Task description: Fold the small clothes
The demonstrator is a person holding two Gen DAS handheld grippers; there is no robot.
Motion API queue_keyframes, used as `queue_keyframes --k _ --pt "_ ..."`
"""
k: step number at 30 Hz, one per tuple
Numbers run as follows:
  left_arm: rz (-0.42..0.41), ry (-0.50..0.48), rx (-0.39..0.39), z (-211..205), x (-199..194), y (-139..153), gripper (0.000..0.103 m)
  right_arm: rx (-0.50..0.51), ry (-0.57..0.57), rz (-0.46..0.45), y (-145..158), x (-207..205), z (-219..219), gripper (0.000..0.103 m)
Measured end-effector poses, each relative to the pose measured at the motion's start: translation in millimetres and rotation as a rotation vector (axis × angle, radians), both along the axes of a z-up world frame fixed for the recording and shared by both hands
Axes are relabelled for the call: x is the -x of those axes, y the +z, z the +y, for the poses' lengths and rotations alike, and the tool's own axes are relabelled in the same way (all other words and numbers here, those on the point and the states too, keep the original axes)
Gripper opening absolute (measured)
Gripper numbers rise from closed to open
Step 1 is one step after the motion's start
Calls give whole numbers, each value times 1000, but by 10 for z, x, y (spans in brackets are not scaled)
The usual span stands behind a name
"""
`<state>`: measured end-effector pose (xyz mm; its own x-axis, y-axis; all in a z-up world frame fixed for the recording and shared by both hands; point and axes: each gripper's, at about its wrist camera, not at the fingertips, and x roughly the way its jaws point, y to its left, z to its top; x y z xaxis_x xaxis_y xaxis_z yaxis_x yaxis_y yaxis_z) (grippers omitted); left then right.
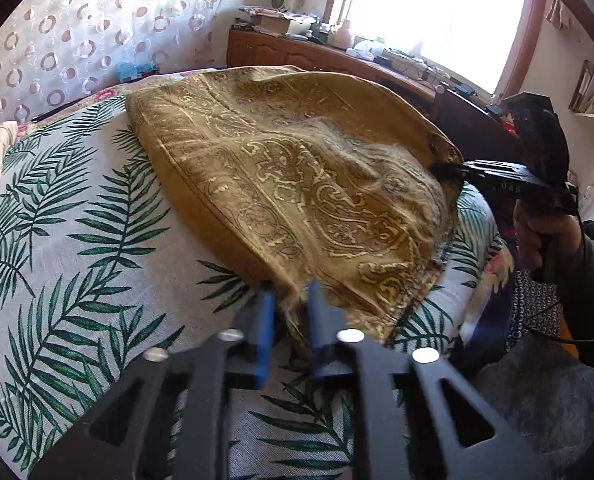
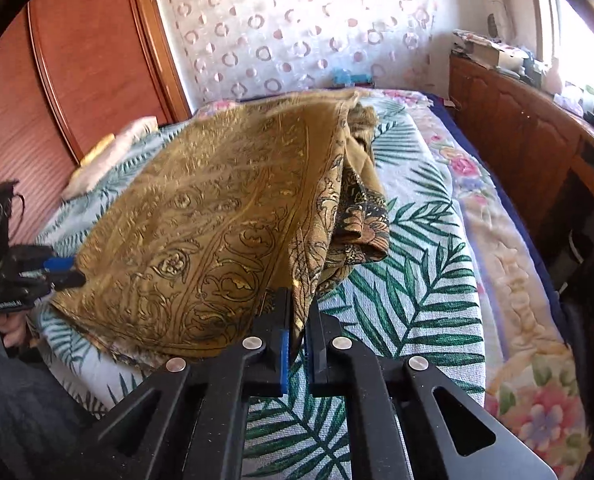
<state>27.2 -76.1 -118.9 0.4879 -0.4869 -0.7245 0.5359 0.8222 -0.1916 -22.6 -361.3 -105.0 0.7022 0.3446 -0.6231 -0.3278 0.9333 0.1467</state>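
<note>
Your left gripper (image 1: 291, 300) is clamped on the near corner of the mustard paisley cloth (image 1: 297, 168), which lies draped over the palm-leaf bedspread (image 1: 77, 240). To its right, your right gripper (image 2: 299, 312) pinches the cloth's other near corner, lifting that edge off the bed so folds hang beneath. A wooden cabinet (image 2: 517, 128) runs along the right side.

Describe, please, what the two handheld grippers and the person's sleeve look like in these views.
Both the left gripper and the right gripper are matte black, with cut-out linkage arms, silver rivets and blue pads. White lettering marks each body. A thin black cable trails beside a dark sleeve.
</note>
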Motion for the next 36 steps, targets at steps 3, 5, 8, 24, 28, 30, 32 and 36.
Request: queue_keyframes --k 3,5,8,24,28,30,32,36 --pt "-23 -11 7 -9 30 95 3 -36 8 -35 77 81 -27 5" --pt "-39 -8 43 24 11 190 3 -57 10 -62 164 108 -39 5" --pt "-70 -2 95 77 -20 395 2 -102 11 -104 301 138 -82 4" --pt "-160 162 153 380 -1327 964 2 -154 -11 -193 782 -1021 139 4" --pt "-123 202 137 424 -1716 844 2 -118 -17 -157 716 -1509 313 4" --pt "-103 221 121 426 -1885 761 2 -102 -21 -139 717 -1647 335 4" --pt "-80 241 105 432 -2051 664 2 -95 -23 -113 782 -1751 313 4" --pt "-41 257 98 453 -2275 523 2 -76 9 -92 963 -1802 321 14"
